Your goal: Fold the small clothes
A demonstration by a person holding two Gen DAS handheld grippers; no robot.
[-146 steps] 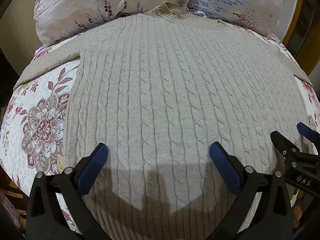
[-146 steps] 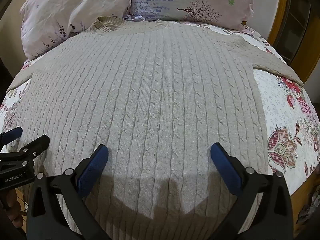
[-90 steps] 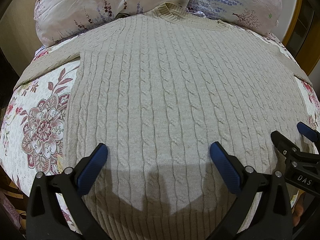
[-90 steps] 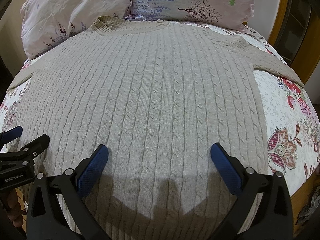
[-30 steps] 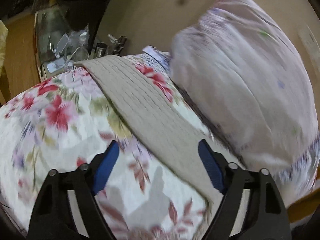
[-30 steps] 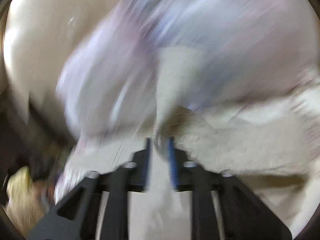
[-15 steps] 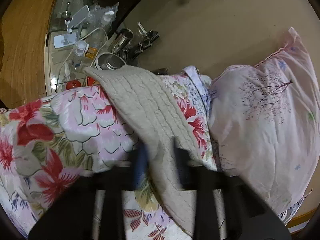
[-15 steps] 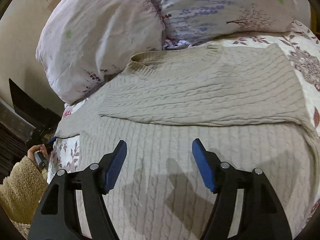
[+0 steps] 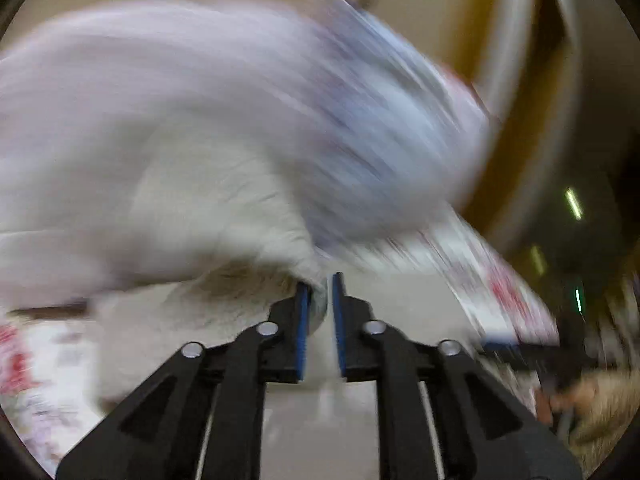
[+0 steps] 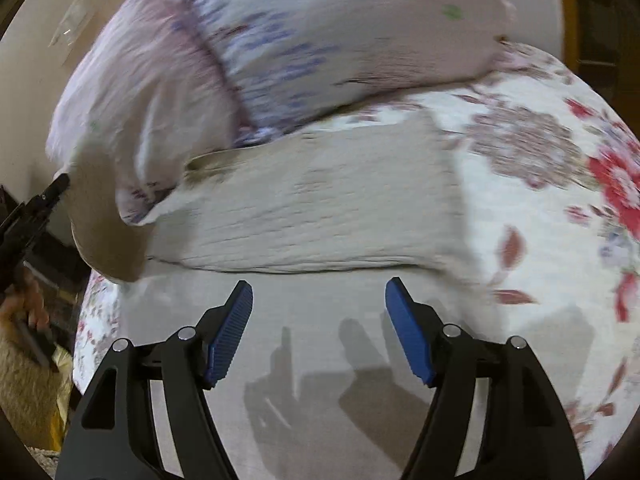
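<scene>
A beige cable-knit sweater [image 10: 320, 220] lies on the floral bedspread, with its right sleeve folded across the body. My right gripper [image 10: 319, 312] is open and empty, just above the sweater's body below the folded sleeve. My left gripper [image 9: 318, 300] is shut on the sweater's left sleeve [image 9: 224, 240] and holds it up off the bed. That sleeve shows lifted at the left of the right wrist view [image 10: 100, 220], beside the left gripper [image 10: 32, 212]. The left wrist view is heavily blurred.
Two pink and lilac pillows [image 10: 304, 40] lie at the head of the bed behind the sweater. The floral bedspread [image 10: 560, 200] shows to the right. A wooden bed frame [image 10: 568, 20] stands at the far right. The person's hand [image 10: 28, 312] shows at the left edge.
My left gripper has shut on the left sleeve and lifted it, swinging fast. My right gripper let go of the right sleeve, which now lies folded across the body, and stays open.
</scene>
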